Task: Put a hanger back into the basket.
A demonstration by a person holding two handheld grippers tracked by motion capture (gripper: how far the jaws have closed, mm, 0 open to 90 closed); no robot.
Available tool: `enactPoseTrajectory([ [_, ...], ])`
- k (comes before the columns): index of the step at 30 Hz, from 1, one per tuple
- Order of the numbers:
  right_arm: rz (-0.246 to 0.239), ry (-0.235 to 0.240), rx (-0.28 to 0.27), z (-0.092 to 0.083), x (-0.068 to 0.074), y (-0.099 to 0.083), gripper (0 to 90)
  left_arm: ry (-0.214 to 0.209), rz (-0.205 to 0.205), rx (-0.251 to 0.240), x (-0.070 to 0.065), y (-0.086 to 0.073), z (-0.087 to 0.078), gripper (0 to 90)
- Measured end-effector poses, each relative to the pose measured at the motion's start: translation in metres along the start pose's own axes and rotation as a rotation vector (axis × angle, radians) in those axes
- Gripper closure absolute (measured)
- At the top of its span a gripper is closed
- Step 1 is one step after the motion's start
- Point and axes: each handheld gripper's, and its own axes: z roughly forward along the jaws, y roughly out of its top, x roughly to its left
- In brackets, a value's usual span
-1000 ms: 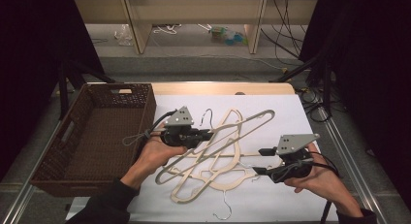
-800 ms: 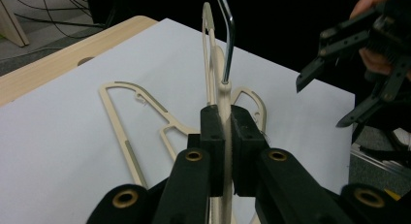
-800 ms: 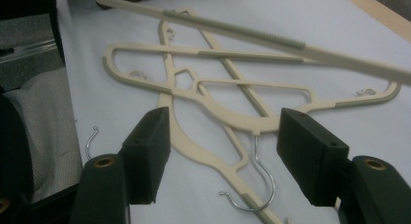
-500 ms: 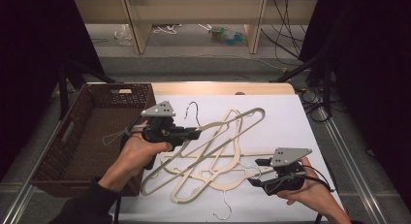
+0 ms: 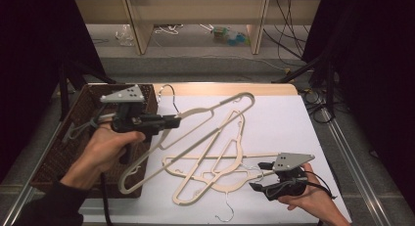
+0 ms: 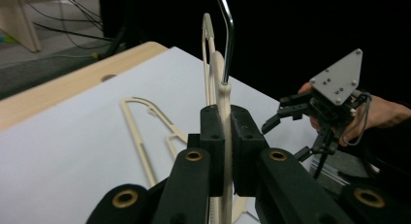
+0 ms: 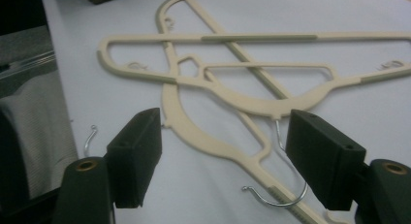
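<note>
My left gripper point(image 5: 169, 122) is shut on the neck of a cream plastic hanger point(image 5: 215, 106) and holds it up off the table. Its metal hook point(image 5: 169, 90) stands above the jaws. In the left gripper view the pads pinch the hanger's neck point(image 6: 225, 136) just below the hook point(image 6: 228, 35). Two more cream hangers point(image 5: 220, 156) lie crossed on the white sheet point(image 5: 284, 118). My right gripper point(image 5: 259, 179) is low at the front right; its jaws have just been opening. They stand wide apart point(image 7: 228, 136), with a lying hanger's hook point(image 7: 276, 195) beyond them and nothing gripped.
A dark wicker basket point(image 5: 73, 138) stands at the table's left, and the lifted hanger's lower end hangs over its near corner. Wooden shelving point(image 5: 142, 25) and loose cables are on the floor beyond the table. A dark stand leg point(image 5: 63, 89) rises beside the basket.
My left gripper has lifted its hanger and carried it left toward the basket. My right gripper has sunk toward the front edge, and its jaws have spread wider.
</note>
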Motion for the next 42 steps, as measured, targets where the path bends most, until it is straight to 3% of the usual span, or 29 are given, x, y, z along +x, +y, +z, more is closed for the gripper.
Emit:
enactPoseTrajectory([
  [5,0.036,-0.027,-0.018,-0.001,-0.002,-0.002,25.0,0.085,0.023,-0.001,0.011,0.009,-0.027,85.5],
  [8,0.043,-0.026,-0.016,0.0,-0.002,-0.003,24.3,0.14,0.006,-0.004,0.024,0.009,-0.043,85.5],
  [16,0.055,-0.048,-0.013,0.0,-0.003,-0.005,24.4,0.237,-0.034,-0.009,0.055,0.003,-0.076,85.5],
  [21,0.052,-0.044,-0.004,0.002,-0.003,-0.006,24.4,0.31,-0.037,-0.008,0.073,-0.001,-0.095,85.5],
  [31,0.053,-0.035,0.007,0.005,-0.002,-0.006,24.3,0.353,-0.06,-0.012,0.111,-0.018,-0.118,85.5],
  [36,0.056,-0.034,0.002,0.004,-0.003,-0.007,24.0,0.375,-0.078,-0.053,0.128,-0.029,-0.13,85.5],
  [42,0.057,-0.023,0.001,0.004,-0.002,-0.006,23.9,0.389,-0.078,-0.045,0.145,-0.038,-0.133,85.5],
])
